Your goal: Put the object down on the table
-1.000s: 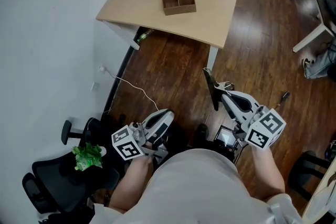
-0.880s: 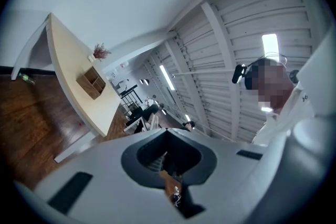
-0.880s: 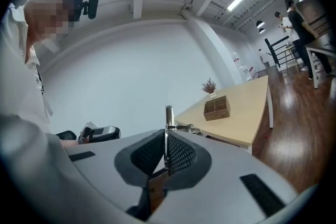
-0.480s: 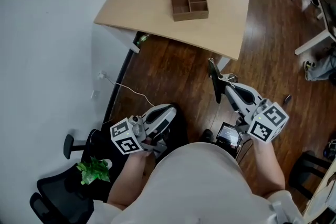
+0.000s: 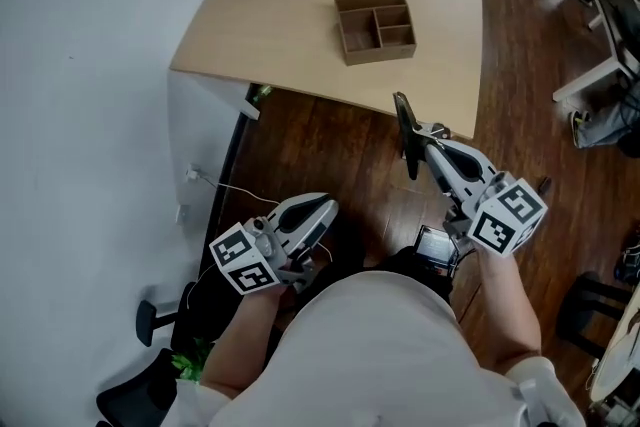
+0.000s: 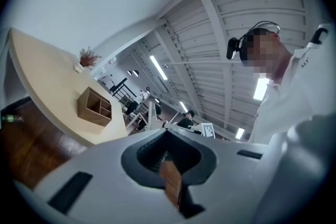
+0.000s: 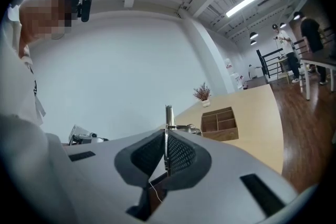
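Holding thin metal object (image 7: 169,113) clamped in my right hand-held gripper (image 5: 404,115), over floor (image 5: 320,145), just short of table (image 5: 290,25). Left hand-held gripper (image 5: 318,211) closed, looks empty. Nothing set down yet; I judge reach, lower and release all left.

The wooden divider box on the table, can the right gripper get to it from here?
Probably yes: only bare table lies between the right gripper and the divider box. Its jaws, though, are shut on a thin metal object.
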Action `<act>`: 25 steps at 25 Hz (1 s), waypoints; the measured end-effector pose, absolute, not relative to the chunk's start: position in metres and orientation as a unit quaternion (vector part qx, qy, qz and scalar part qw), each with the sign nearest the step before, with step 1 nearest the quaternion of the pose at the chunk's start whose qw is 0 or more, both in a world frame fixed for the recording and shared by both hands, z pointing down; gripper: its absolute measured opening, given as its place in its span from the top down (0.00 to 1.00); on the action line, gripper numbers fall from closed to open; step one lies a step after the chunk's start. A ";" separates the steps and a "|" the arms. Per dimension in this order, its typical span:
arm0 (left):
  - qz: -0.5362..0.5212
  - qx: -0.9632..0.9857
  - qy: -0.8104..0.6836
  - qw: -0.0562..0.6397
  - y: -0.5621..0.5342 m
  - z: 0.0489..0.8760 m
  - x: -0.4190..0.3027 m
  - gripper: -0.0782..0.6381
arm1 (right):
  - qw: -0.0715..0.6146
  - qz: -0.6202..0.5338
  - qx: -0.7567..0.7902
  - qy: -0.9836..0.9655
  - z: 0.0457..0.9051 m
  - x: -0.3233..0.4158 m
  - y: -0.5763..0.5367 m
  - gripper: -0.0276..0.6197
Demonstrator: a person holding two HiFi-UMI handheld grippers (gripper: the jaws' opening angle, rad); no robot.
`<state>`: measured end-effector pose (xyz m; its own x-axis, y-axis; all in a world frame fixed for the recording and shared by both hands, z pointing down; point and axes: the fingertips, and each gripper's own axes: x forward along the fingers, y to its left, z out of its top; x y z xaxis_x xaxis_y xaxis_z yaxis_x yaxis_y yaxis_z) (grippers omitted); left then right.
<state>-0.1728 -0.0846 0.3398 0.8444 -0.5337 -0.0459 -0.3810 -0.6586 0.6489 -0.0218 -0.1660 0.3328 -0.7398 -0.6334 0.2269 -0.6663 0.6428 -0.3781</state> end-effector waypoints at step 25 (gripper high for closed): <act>-0.105 0.890 -0.291 0.336 -0.182 0.350 -0.155 0.89 | 0.068 0.155 0.365 -0.915 0.367 -0.010 -0.361 0.95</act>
